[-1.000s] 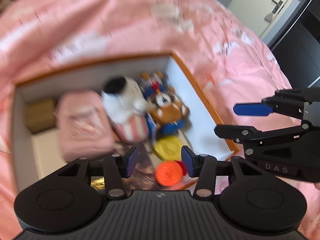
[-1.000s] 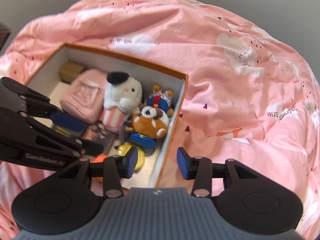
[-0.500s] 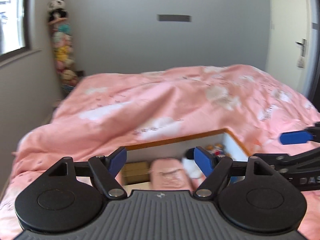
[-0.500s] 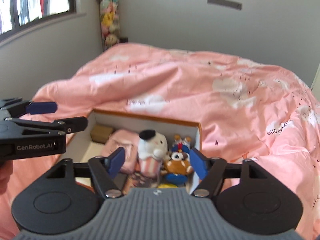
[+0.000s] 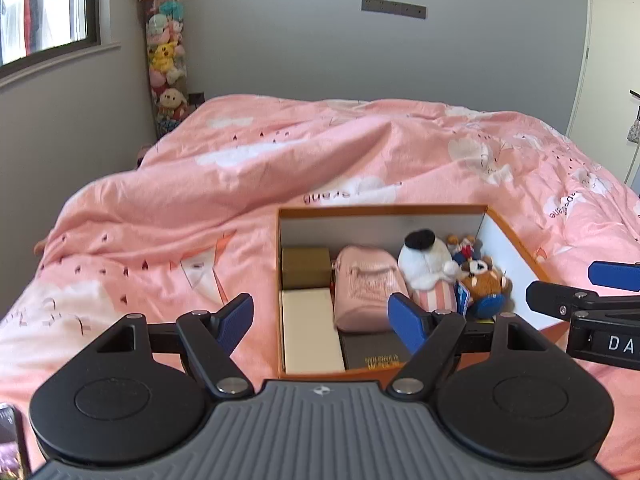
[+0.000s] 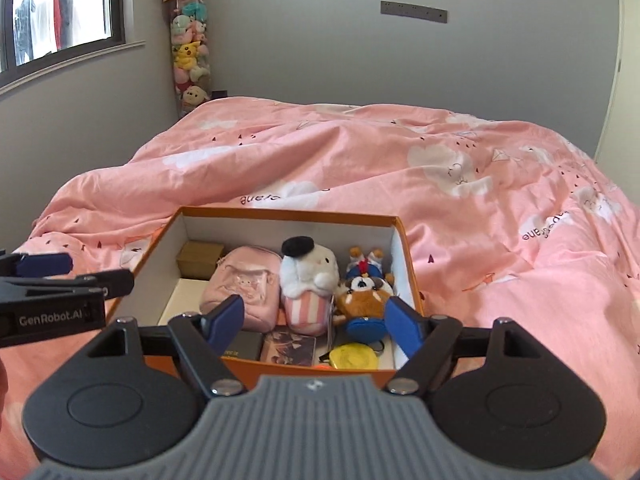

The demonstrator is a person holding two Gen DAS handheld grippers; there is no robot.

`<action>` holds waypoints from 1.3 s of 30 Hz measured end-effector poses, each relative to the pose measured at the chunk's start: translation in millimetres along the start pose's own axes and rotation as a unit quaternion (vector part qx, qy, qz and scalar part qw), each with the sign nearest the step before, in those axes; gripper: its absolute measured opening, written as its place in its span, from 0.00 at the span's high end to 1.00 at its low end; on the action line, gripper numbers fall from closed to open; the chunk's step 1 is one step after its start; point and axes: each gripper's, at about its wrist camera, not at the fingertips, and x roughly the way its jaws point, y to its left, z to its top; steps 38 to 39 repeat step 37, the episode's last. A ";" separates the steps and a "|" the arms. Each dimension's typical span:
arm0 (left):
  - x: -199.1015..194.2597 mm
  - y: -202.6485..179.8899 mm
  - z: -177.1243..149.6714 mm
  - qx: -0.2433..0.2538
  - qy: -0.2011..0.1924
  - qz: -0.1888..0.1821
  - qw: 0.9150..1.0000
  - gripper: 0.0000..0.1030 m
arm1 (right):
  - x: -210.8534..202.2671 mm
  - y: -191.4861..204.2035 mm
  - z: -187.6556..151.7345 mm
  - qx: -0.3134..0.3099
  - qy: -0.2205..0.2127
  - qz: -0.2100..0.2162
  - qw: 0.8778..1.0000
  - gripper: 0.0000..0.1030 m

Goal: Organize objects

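Note:
An orange-rimmed box (image 6: 288, 213) (image 5: 380, 209) sits on the pink bed. It holds a pink pouch (image 6: 242, 288) (image 5: 368, 284), a white popcorn plush (image 6: 306, 280) (image 5: 426, 268), a brown bear plush (image 6: 362, 292) (image 5: 482, 284), a small clown figure (image 6: 362, 258), a brown carton (image 6: 200, 258) (image 5: 306, 266), dark books (image 6: 288, 346) (image 5: 376, 354) and a yellow disc (image 6: 354, 356). My left gripper (image 5: 322, 322) (image 6: 76, 272) is open and empty at the box's near left. My right gripper (image 6: 314, 320) (image 5: 580, 284) is open and empty above the box's near edge.
The pink duvet (image 6: 440, 168) covers the bed all round the box. A tall tube of plush toys (image 6: 188, 40) stands in the far corner by a window (image 6: 60, 12). A door edge (image 5: 608, 60) is at the right.
Both grippers have pulled back and tilted up from looking down into the box. Their jaws have opened wider. The box contents are unmoved.

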 end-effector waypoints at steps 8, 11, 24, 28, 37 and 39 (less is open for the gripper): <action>7.3 -4.8 -17.5 0.016 0.018 0.009 1.000 0.13 | 12.7 2.6 -20.5 0.012 0.018 -0.006 1.000 0.24; 8.1 -5.5 -19.3 0.016 0.022 0.007 1.000 0.13 | 17.6 2.5 -24.1 0.016 0.028 -0.006 0.999 0.24; 6.6 -8.9 -20.7 0.024 0.025 0.003 0.999 0.13 | 21.6 2.3 -30.5 0.014 0.043 -0.002 0.999 0.23; 5.6 -9.0 -20.9 0.026 0.023 -0.001 0.999 0.13 | 21.1 3.1 -31.2 0.012 0.044 -0.003 0.999 0.23; 4.1 -10.1 -21.3 0.027 0.021 -0.003 0.999 0.13 | 21.4 4.7 -32.1 0.008 0.048 -0.003 0.999 0.23; 4.1 -10.1 -21.3 0.027 0.021 -0.003 0.999 0.13 | 21.4 4.7 -32.1 0.008 0.048 -0.003 0.999 0.23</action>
